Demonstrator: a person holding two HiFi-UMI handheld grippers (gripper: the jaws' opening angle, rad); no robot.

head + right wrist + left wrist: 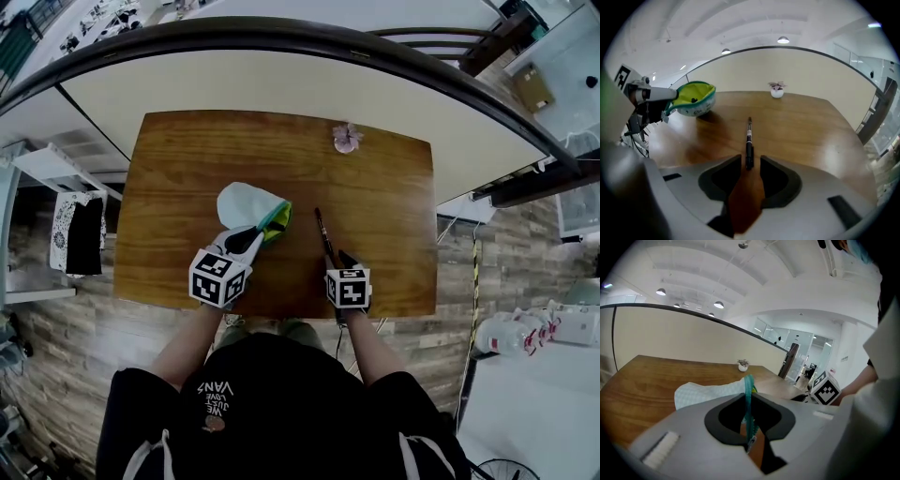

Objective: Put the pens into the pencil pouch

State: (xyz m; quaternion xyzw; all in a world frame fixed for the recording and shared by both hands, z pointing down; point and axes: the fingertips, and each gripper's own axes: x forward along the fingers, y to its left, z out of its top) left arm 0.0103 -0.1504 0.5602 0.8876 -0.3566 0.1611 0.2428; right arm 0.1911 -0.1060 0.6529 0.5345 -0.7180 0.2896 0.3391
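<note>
It looks like an open-plan office or lab floor. A wooden surface (187,169) with a small potted plant (347,138) stands against a curved cream partition (281,84) topped by a dark rail (281,33). The left claw's view shows a white ceiling with round recessed lights (718,304) and glass-walled rooms (787,336) at centre right. In the head view, grey wood-plank flooring (56,328) fills the lower left, and white worktops (525,412) with bottles (516,333) sit at lower right.
</note>
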